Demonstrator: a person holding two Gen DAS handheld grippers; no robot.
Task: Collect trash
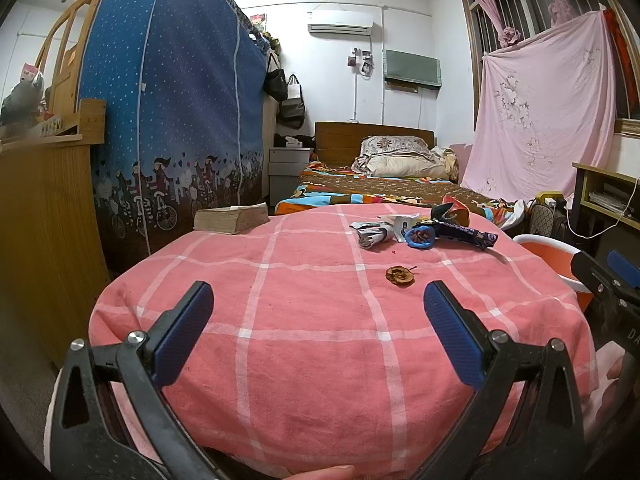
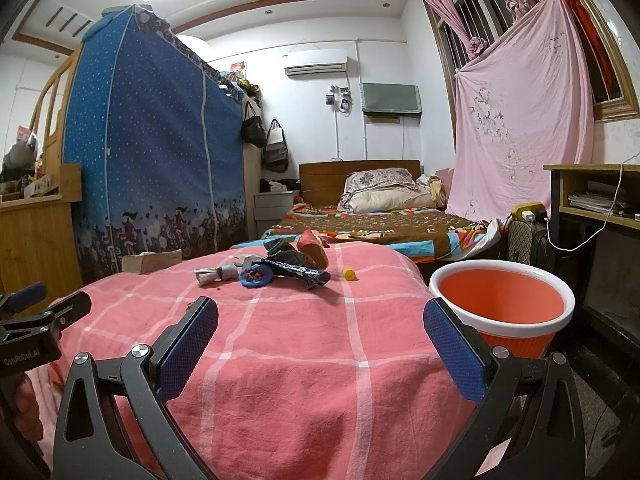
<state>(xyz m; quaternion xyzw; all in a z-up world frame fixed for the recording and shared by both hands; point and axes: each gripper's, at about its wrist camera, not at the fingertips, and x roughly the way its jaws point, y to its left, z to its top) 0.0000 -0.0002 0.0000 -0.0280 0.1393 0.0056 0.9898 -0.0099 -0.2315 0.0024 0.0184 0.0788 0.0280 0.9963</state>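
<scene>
Trash lies on the far part of a pink checked cloth (image 1: 304, 320) (image 2: 304, 360): a crumpled grey-white wrapper (image 1: 372, 234) (image 2: 214, 273), a blue wrapper with red bits (image 1: 420, 237) (image 2: 255, 275), a dark blue snack packet (image 1: 464, 234) (image 2: 298, 271), a red-orange packet (image 1: 454, 208) (image 2: 314, 250). A brown dried fruit core (image 1: 399, 275) lies nearer. A small yellow piece (image 2: 349, 273) sits apart to the right. An orange bin with a white rim (image 2: 502, 306) (image 1: 560, 256) stands right of the cloth. My left gripper (image 1: 318, 312) and right gripper (image 2: 320, 328) are open and hold nothing, well short of the trash.
A thick old book (image 1: 231, 218) (image 2: 152, 261) lies at the cloth's far left. Behind are a bed (image 1: 376, 188), a blue fabric wardrobe (image 1: 172, 120), a wooden cabinet (image 1: 40, 220) on the left and a desk (image 2: 596, 200) with a white cable on the right.
</scene>
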